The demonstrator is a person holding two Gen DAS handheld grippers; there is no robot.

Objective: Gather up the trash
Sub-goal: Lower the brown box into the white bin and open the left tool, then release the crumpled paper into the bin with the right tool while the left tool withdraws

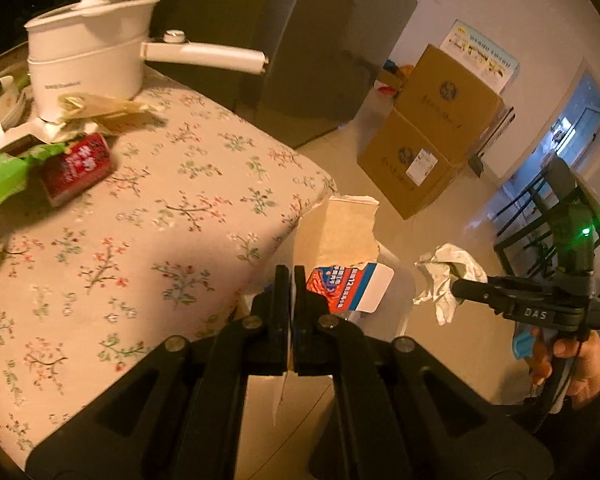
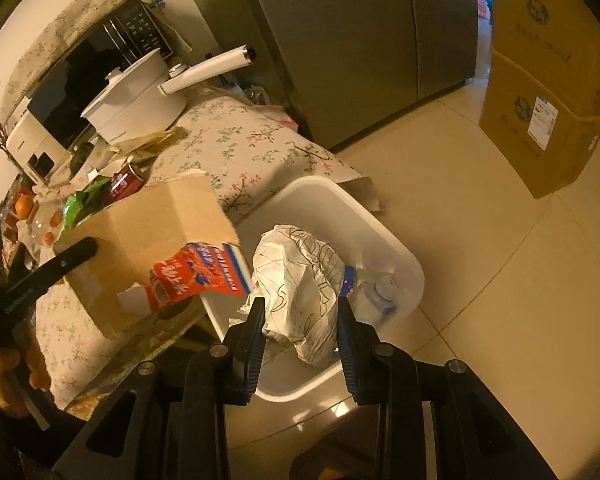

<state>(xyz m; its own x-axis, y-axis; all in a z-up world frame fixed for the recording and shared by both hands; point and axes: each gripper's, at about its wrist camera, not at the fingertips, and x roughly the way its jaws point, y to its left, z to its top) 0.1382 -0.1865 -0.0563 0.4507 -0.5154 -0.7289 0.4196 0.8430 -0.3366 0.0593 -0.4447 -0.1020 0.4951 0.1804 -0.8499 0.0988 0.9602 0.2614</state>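
A: Why are we carrying both loads out past the counter (image 1: 148, 208)?

B: The white bin (image 2: 384, 236) stands beside it. Our left tongs (image 1: 291, 276) pinch the torn carton (image 1: 340, 240); our right tongs (image 2: 301, 312) clasp crumpled paper (image 2: 300, 280) directly above it, ready for dropping.

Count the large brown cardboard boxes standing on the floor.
2: lower box on the floor by the wall, upper box stacked on it. Others may be hidden.

Colours glowing under warm light

A beige tablecloth (image 1: 172, 184) is showing pink-and-green floral sprigs; the torn carton (image 2: 156, 256) is displaying brown card with red-blue print; white bin (image 2: 396, 264).
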